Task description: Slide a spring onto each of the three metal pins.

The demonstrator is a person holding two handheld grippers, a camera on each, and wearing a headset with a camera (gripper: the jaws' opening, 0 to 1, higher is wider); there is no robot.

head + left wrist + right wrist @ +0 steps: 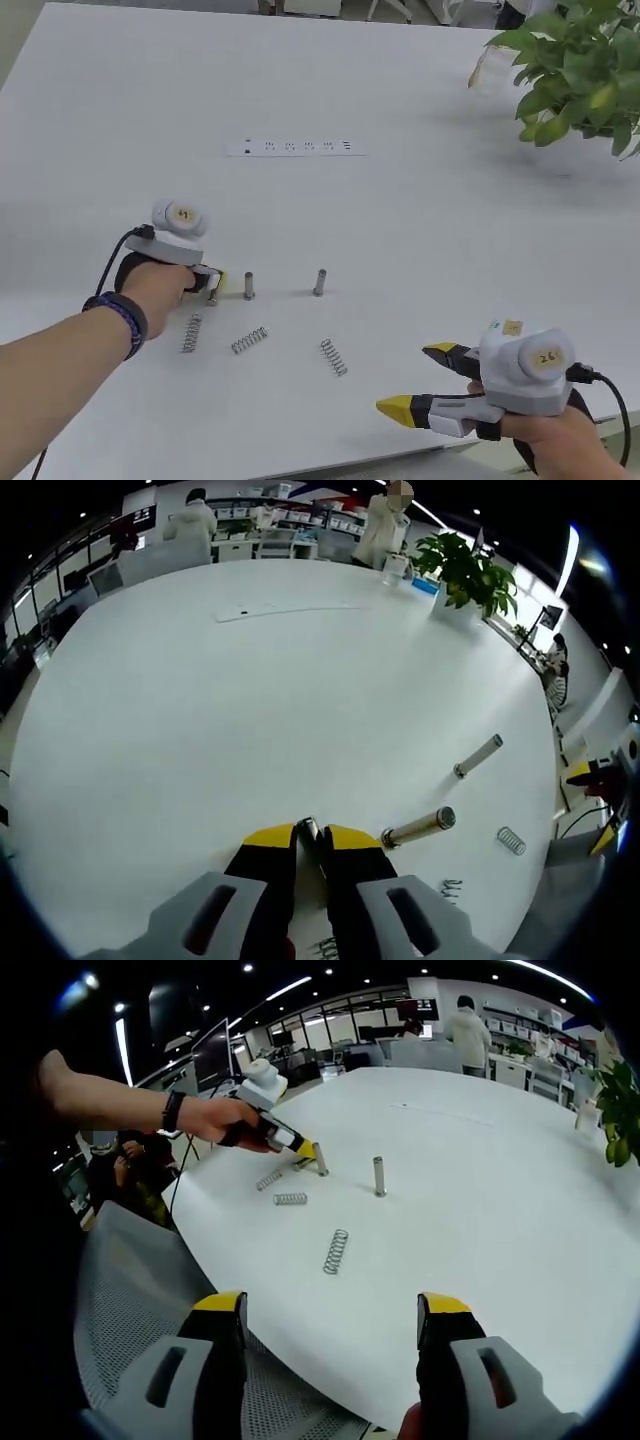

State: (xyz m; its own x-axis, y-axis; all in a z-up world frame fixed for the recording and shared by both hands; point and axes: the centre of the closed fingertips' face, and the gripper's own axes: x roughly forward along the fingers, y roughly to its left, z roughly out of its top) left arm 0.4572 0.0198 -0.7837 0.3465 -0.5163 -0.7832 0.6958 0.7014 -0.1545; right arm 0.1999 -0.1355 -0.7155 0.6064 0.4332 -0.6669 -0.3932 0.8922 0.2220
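Note:
Three short metal pins stand on the white table (420, 200). The left pin (212, 296) sits between the nearly closed yellow tips of my left gripper (214, 282), and its top (308, 827) shows in the narrow gap of the left gripper (309, 836). The middle pin (249, 286) and right pin (320, 282) stand free and bare. Three springs lie flat in front of them: left spring (190, 333), middle spring (249, 340) and right spring (333, 357). My right gripper (416, 378) hovers open at the table's near edge, holding nothing; the right spring (335, 1250) lies ahead of the right gripper (330, 1307).
A white power strip (290, 148) lies farther back on the table. A potted plant (585, 60) stands at the far right corner. A mesh chair (130, 1320) sits below the table's near edge. People stand in the office behind.

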